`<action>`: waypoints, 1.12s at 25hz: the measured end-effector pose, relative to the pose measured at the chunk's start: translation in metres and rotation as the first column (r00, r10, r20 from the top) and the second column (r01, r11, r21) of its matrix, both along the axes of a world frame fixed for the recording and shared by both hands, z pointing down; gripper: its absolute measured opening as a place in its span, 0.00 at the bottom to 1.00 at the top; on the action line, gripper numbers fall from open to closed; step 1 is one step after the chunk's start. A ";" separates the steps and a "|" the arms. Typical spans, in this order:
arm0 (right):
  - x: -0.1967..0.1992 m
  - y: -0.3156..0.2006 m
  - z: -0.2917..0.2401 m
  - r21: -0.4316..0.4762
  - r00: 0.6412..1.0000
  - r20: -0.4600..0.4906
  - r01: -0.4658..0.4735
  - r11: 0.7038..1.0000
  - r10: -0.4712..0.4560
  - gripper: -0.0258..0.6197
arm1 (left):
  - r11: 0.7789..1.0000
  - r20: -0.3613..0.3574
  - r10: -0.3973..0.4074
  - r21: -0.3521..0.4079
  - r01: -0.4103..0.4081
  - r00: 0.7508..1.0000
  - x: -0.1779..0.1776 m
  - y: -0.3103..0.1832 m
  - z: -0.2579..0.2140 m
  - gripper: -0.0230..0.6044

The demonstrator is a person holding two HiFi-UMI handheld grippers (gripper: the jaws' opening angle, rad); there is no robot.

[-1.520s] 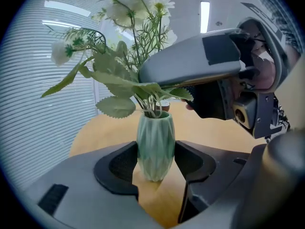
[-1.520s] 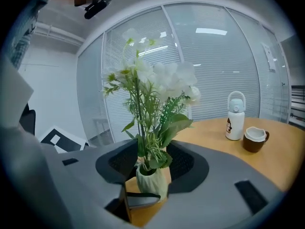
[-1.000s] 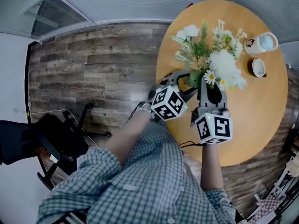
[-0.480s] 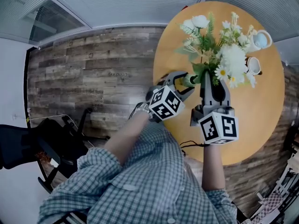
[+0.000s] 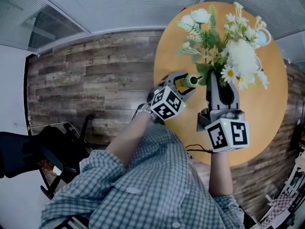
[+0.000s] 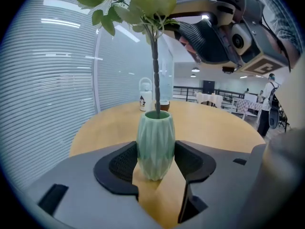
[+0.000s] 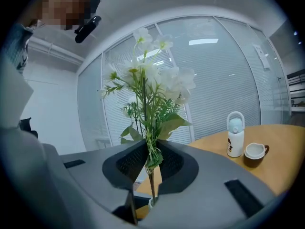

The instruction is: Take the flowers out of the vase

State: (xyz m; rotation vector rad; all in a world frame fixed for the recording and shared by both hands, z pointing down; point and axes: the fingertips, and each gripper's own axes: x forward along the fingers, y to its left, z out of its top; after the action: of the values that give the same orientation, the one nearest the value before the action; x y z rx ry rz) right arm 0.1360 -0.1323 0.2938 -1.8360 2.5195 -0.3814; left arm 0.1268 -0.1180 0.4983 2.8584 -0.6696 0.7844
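Flowers point(image 5: 236, 56): one white-and-green bunch, right gripper point(image 7: 151, 163) pinches its stems. One ribbed green vase point(image 6: 155, 135), left gripper point(image 6: 156, 165) clamps it

In the head view the left claw point(image 5: 187, 84) covers the green vase point(image 5: 193, 79) below its mouth, and the white flowers point(image 5: 240, 56) mostly cover the bottle point(image 7: 234, 133) and cup point(image 7: 255, 150). The left gripper view's top edge crops the blooms. In its own view, the right claw point(image 7: 151, 163) hides nearly all the vase.

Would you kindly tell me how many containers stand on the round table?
3: the green vase held in the left gripper, and across the table a white bottle with a small cup beside it. The flowers may hide others.
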 end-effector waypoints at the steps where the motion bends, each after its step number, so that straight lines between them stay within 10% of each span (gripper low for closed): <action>1: 0.004 0.001 -0.007 0.004 1.000 0.010 -0.006 1.000 0.006 0.13 | 1.000 0.002 0.002 0.000 -0.002 1.000 0.003 0.000 -0.001 0.44; 13: 0.013 0.013 -0.043 0.098 0.995 -0.074 -0.064 0.993 0.071 0.13 | 1.000 0.008 0.005 -0.011 -0.004 1.000 -0.017 -0.006 0.011 0.44; 28: 0.066 0.031 0.065 -0.265 0.985 0.082 -0.126 0.956 0.152 0.13 | 1.000 0.014 0.006 -0.007 -0.006 1.000 -0.003 -0.003 0.005 0.44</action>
State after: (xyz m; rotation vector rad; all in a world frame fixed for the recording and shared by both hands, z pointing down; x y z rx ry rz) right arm 0.2015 -0.1013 0.3590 -2.0057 2.3498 -0.8123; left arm 0.1233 -0.1205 0.5036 2.8529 -0.6593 0.8059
